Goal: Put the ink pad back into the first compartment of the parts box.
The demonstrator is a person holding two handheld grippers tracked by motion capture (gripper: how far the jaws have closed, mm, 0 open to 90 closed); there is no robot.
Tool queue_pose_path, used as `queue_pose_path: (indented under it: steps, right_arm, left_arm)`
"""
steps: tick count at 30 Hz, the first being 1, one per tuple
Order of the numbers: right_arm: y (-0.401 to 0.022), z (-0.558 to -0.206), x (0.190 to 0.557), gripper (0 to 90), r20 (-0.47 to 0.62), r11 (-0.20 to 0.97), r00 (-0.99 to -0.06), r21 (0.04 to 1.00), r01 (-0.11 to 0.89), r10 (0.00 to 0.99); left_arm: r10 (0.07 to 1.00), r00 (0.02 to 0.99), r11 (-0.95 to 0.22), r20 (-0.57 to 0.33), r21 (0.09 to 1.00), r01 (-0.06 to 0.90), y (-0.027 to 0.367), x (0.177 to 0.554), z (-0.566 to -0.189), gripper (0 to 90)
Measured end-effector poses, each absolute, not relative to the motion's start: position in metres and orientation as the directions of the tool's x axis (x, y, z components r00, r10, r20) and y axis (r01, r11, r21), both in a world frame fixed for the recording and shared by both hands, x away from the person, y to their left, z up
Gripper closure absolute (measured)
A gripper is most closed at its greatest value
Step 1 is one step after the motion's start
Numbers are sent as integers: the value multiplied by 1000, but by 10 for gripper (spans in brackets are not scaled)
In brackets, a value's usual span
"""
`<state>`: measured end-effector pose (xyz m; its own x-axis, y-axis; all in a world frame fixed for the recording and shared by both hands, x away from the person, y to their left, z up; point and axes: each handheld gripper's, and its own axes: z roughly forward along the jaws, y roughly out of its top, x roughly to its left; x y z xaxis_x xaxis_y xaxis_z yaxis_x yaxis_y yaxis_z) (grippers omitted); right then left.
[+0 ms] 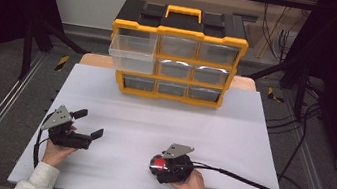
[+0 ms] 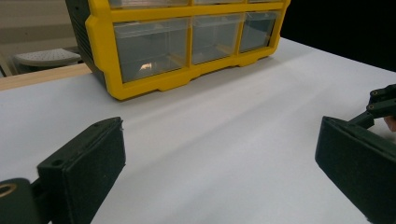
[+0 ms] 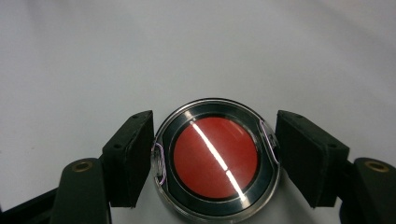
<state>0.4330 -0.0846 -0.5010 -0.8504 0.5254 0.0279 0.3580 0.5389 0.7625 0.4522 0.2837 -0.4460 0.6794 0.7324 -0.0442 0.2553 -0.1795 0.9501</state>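
A round clear case with a red disc inside lies on the white table. My right gripper is shut on it, one black pad pressing each side of its rim. From the high view the case sits near the table's front edge, with the right gripper over it. My left gripper rests at the front left, open, with nothing between its jaws. In its own view the left gripper points across bare table toward the organizer.
A yellow and black drawer organizer stands at the back of the table, its lower drawers showing close up as the organizer. Its top-left clear drawer is pulled out. Cables trail off to the right.
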Motion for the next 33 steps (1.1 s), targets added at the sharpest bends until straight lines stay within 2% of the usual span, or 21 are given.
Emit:
queue_pose_path:
  steps: [33]
  right_arm:
    - [-100, -466, 430, 302, 8, 475, -836, 820, 320, 548]
  left_arm:
    - [733, 679, -182, -43, 949, 257, 283, 452, -446, 14]
